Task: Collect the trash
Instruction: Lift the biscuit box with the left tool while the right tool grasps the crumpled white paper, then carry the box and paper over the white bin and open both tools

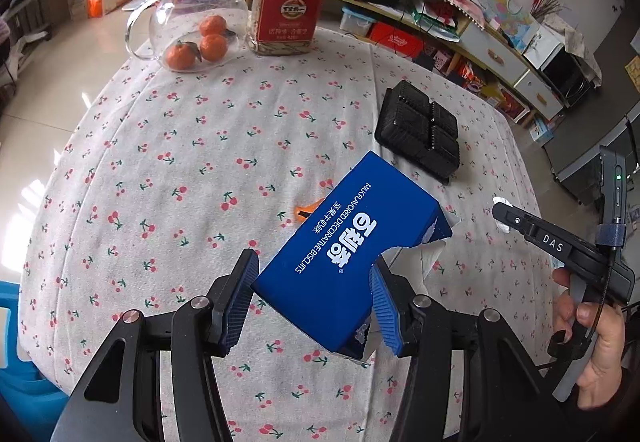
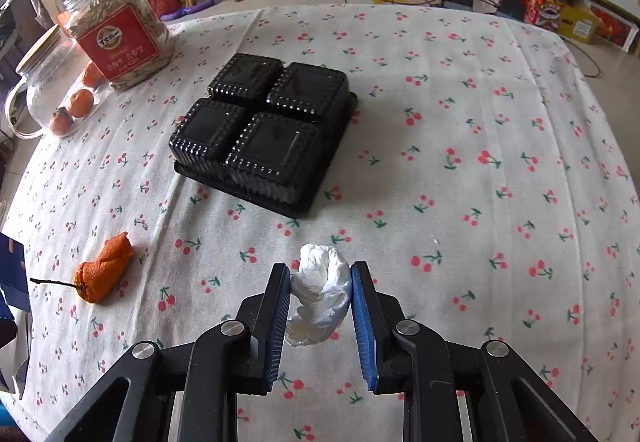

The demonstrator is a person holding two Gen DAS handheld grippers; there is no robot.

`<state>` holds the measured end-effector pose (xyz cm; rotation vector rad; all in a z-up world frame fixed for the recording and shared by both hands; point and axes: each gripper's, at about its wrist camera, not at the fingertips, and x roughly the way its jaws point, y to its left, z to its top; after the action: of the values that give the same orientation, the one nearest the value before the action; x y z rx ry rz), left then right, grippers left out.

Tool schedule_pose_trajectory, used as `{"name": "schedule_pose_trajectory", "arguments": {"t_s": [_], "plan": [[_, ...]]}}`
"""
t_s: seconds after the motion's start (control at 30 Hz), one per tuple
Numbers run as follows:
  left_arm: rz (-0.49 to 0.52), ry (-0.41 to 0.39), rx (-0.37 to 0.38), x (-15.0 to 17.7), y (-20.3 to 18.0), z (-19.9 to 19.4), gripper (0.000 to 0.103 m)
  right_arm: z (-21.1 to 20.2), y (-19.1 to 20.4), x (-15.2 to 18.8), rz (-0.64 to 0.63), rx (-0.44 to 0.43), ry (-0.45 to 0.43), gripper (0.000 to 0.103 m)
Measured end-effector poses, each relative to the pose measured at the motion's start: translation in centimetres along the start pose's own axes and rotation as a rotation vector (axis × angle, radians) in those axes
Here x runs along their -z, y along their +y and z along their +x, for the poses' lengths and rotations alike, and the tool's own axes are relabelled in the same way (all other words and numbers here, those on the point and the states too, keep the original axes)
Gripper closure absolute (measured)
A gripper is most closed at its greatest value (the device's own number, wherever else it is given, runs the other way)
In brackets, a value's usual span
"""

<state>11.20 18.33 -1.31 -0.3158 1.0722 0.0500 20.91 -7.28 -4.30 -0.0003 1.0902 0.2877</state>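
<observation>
— Trash was what both pairs of tongs had hold of. The left gripper stood about half open, its blue pads clamped on the sides of a blue biscuit box, tilted, torn end towards the other hand, carried above the cherry-print tablecloth. I took the box for the bin of the moment, held up so scraps could go in.

— And the right one?

— The right gripper was pinched down on a crumpled white tissue, the wad bulging out past the pads. From the left side you could see the hand gripping that tool just right of the box.

— What else lay about?

— Left of the right tongs, an orange peel with its stalk, not yet gathered, near the box's edge. Straight ahead of them, a black plastic biscuit tray, upside down. Far off to the left, a glass pitcher with mandarins and a jar of seeds, hardly rubbish.

— Anything in the way?

— Nothing between tissue and box, I judged; only the torn flap might snag.
</observation>
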Motion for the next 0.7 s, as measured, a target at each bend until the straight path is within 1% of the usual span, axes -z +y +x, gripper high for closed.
{"name": "schedule_pose_trajectory", "arguments": {"t_s": [0.1, 0.4, 0.57, 0.7], "plan": [[0.021, -0.001, 0.0, 0.2, -1.1, 0.1, 0.046, -1.5, -1.7, 0.6, 0.028, 0.001, -0.004, 0.076], [0.06, 0.036, 0.025, 0.8, -4.3, 1.6, 0.046, -5.8, -6.9, 2.8, 0.098, 0.008, -0.029, 0.076], [0.089, 0.044, 0.053, 1.3, -7.1, 1.9, 0.046, -8.1, -9.9, 4.1, 0.127, 0.011, -0.051, 0.076], [0.142, 0.033, 0.067, 1.7, -10.0, 2.1, 0.046, -9.5, -12.4, 5.2, 0.119, 0.047, -0.074, 0.076]]}}
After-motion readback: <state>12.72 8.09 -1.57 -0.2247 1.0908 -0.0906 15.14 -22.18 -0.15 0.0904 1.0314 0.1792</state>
